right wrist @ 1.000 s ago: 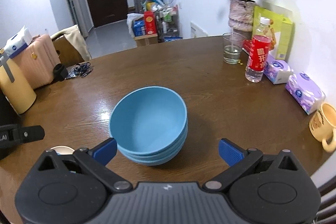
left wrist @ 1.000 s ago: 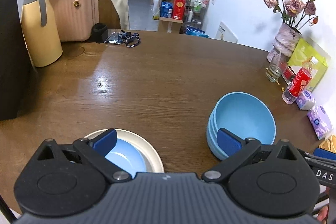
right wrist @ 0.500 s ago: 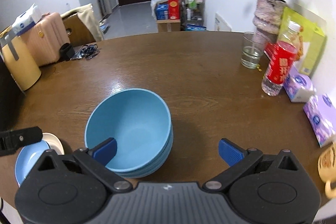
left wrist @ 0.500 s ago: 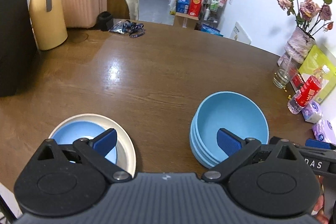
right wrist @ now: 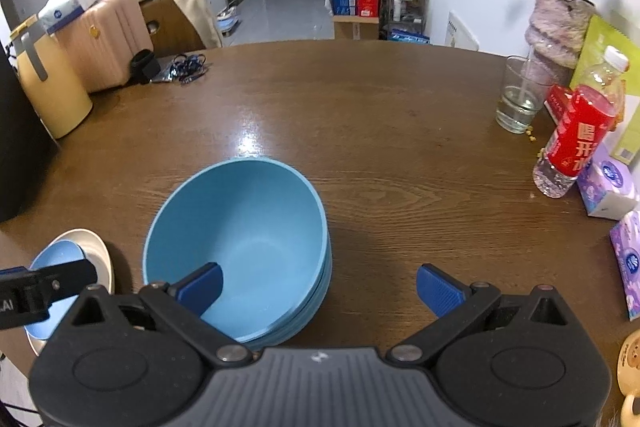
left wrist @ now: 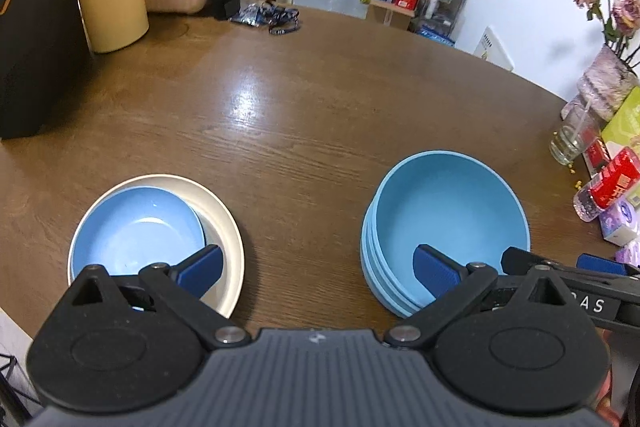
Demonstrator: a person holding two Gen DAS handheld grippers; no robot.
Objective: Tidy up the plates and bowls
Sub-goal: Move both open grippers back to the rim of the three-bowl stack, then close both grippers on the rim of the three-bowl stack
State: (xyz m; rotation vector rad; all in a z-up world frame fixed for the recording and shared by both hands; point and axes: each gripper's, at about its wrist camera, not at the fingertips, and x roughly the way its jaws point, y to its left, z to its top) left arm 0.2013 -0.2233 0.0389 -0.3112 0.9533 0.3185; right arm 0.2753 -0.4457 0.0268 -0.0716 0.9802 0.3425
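Blue stacked bowls (right wrist: 240, 247) sit near the front edge of the wooden table (right wrist: 380, 147), just right of a small blue plate (left wrist: 138, 227) resting on a cream plate (left wrist: 224, 223). Both the left gripper (left wrist: 316, 273) and the right gripper (right wrist: 318, 287) hang spread wide, holding nothing. White characters mark the red bottle label (right wrist: 580, 135); "AS" shows on the right gripper's side in the left view.
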